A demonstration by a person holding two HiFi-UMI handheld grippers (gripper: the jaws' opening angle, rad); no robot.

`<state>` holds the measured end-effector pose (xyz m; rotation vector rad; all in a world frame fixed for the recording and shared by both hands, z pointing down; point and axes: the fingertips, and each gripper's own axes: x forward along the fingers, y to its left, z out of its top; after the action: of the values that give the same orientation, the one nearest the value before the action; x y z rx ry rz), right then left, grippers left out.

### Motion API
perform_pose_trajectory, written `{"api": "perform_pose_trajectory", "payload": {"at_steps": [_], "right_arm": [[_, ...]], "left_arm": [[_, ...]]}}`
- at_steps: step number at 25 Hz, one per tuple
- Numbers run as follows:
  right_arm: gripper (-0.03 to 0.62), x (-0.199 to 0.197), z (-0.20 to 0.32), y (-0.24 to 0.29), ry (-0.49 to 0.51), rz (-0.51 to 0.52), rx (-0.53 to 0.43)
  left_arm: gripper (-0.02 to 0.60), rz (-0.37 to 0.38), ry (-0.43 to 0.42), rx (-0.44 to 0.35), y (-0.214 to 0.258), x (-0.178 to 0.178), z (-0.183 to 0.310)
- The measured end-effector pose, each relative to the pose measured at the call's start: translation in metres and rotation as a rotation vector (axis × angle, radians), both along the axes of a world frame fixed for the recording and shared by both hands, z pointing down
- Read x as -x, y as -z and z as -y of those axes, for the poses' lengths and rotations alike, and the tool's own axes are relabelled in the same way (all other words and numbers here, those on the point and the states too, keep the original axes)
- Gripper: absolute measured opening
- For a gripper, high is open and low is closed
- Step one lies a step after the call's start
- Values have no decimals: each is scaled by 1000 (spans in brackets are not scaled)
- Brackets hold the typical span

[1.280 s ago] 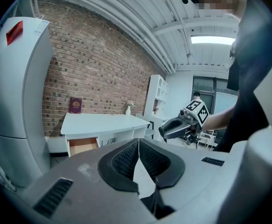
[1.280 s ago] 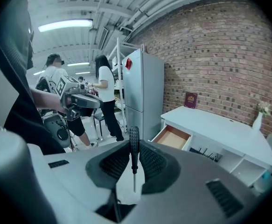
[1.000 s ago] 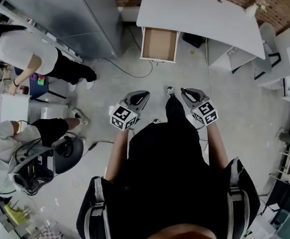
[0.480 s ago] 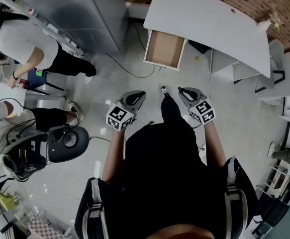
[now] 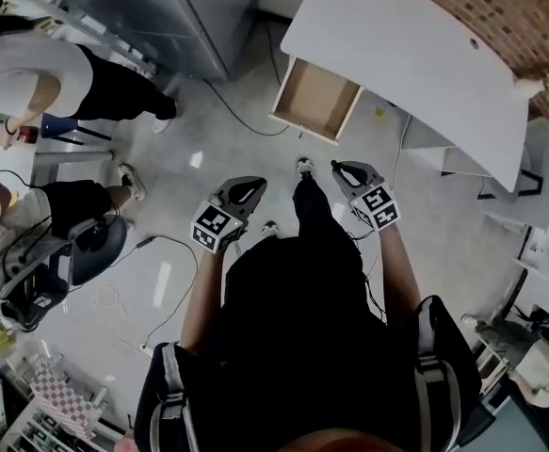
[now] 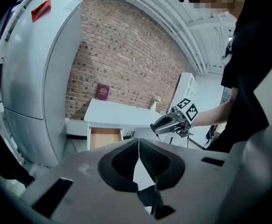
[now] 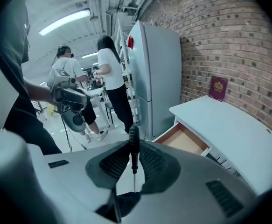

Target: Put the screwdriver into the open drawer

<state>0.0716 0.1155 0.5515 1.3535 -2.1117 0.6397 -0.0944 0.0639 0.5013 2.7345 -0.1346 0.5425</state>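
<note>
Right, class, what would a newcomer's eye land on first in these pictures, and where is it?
Probably the black-handled screwdriver, clamped between the jaws of the right hand-held gripper just in front of the person. Next comes the open drawer, pulled out from the white desk ahead and bare inside, with the brick wall behind it.

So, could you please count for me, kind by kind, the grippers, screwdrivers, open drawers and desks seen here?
Grippers: 2, the left gripper with its jaws together on nothing, and the right gripper
Screwdrivers: 1, the screwdriver between the right gripper's jaws
Open drawers: 1, the drawer
Desks: 1, the white desk
Total: 5
</note>
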Motion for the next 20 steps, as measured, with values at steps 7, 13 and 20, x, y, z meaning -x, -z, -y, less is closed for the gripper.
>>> {"api": "perform_pose_trajectory", "payload": {"at_steps": [7,13,20], "right_arm": [[120,-37,50,-45,92,22,80],[120,-63,84,-89,180,8,160],[120,-77,118,-145,274,-19,246]], "left_arm": [[15,73,84,57,-18,-20,26],[15,119,163,116,-33,-34,39],[15,164,240,178,-54,-38,53]]}}
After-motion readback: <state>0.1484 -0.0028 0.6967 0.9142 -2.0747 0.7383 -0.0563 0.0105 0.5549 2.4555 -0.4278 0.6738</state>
